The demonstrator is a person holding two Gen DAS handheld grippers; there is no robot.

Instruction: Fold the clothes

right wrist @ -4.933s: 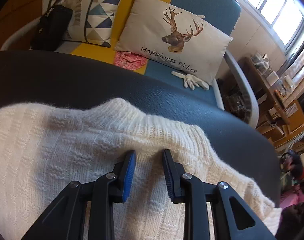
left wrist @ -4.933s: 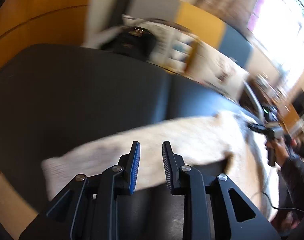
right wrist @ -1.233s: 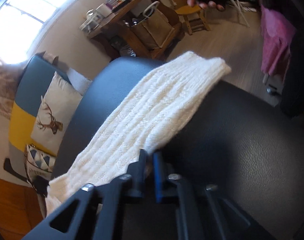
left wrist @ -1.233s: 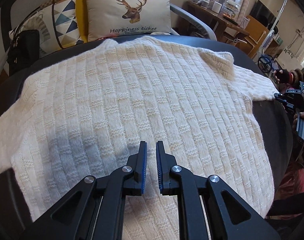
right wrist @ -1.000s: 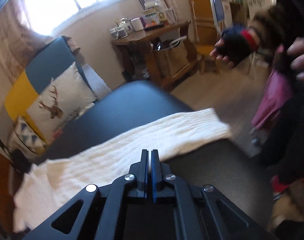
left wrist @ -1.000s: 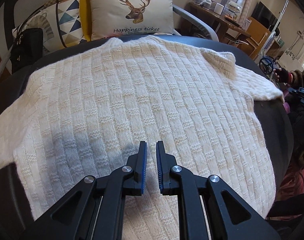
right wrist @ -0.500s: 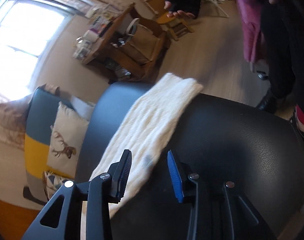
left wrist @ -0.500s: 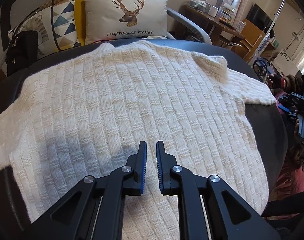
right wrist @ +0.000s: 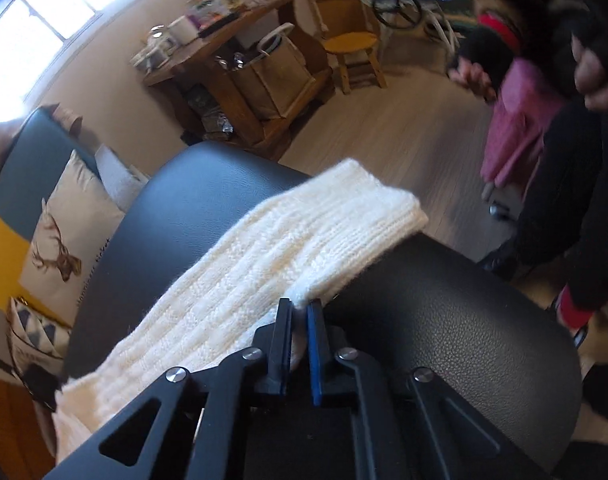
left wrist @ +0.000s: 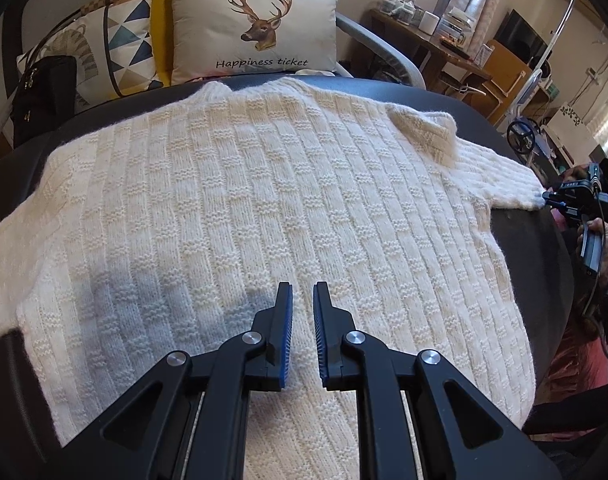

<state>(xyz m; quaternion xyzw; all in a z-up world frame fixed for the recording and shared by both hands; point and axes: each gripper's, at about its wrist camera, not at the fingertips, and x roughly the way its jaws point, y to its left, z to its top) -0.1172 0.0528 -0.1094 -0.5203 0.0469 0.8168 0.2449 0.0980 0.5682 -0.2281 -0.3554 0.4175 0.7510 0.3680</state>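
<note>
While the cream knit sweater [left wrist: 264, 208] lies flat on the black tabletop [right wrist: 444, 340], its right sleeve [right wrist: 296, 248] runs lengthwise away from the right claw [right wrist: 300, 312], which pinches that sleeve's near edge. Left claw [left wrist: 302, 304] hovers over the hem, slightly parted, holding nothing.

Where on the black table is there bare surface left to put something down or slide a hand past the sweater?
Bare black table shows at the near right corner, between the sleeve and the table edge. A narrow strip runs behind the sweater toward the deer pillow. The middle is fully covered by the sweater, under the left claw.
</note>
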